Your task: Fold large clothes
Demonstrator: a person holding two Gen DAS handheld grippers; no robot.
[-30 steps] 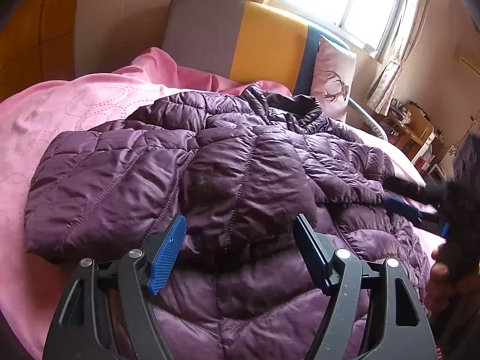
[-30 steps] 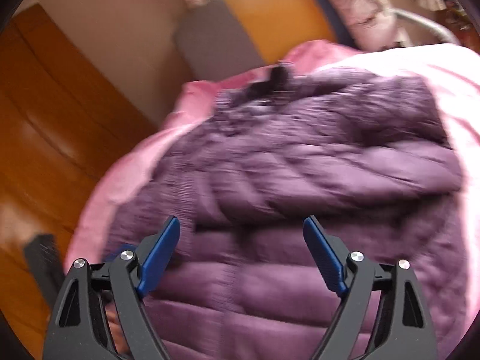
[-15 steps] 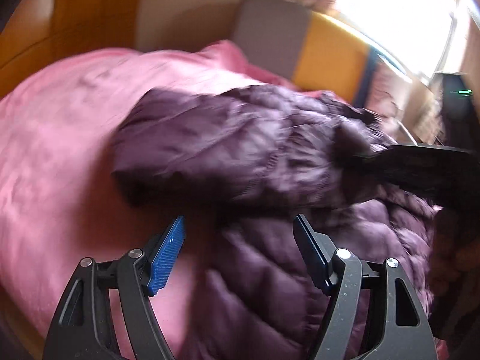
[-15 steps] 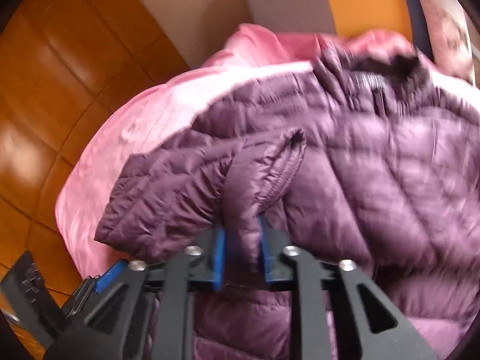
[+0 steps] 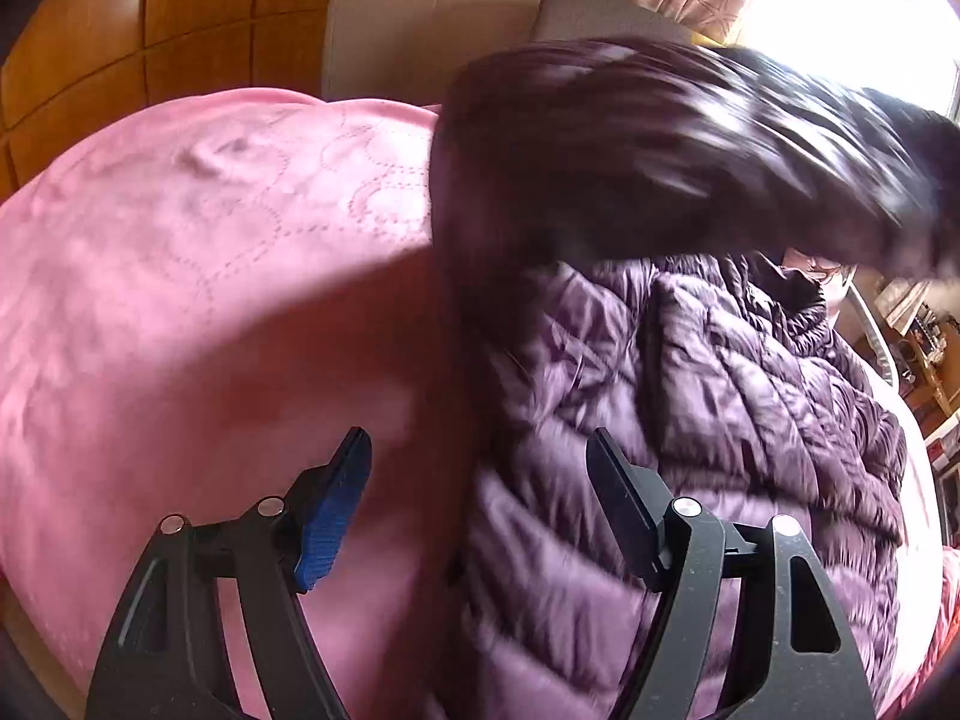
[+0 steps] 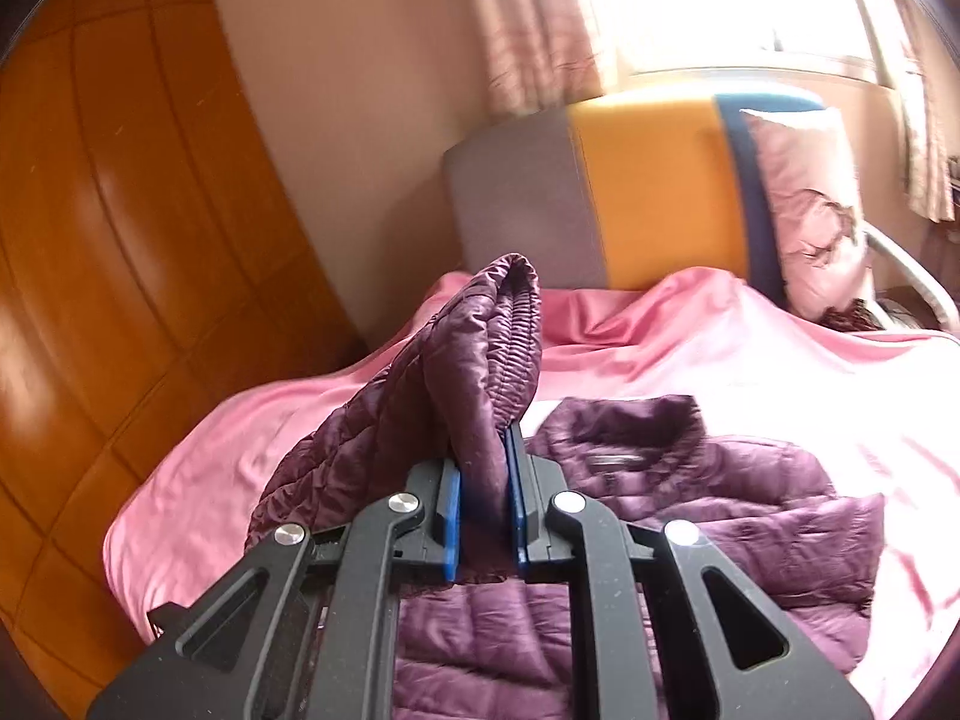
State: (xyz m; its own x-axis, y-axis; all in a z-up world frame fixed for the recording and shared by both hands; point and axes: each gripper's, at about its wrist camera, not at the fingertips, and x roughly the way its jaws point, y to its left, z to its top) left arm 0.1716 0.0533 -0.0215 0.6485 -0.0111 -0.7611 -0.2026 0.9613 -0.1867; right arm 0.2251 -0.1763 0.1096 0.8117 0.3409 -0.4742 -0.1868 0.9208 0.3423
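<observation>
So the purple puffer jacket (image 6: 690, 516) is lying spread out on the bed, on top of the pink bedspread (image 5: 180, 300), and one sleeve (image 6: 480, 372) of it is getting lifted clear of the rest. The right gripper (image 6: 483, 516) is pinching that sleeve near the cuff, blue pads squeezing the quilted fabric from both sides, so the fingers are nearly pressed together with just the sleeve between them. The cuff end is sticking up past the fingers and the rest of the sleeve is draping down to the left toward the jacket body.

In the left wrist view that raised sleeve is showing as a dark blurry band (image 5: 690, 168) crossing the top right, hanging over the jacket body (image 5: 720, 420) below it. The left gripper (image 5: 480, 510) is sitting with its fingers spread wide and nothing between the pads. Its left finger is hovering over bare bedspread and its right finger is over the jacket's left edge, whether it's touching the fabric I can't tell.

Behind the bed there's a grey, yellow and blue headboard (image 6: 630, 192) with a pale pillow (image 6: 810, 210) leaning on it, wooden panelling (image 6: 120, 210) on the left and curtains (image 6: 540, 18) by a bright window
</observation>
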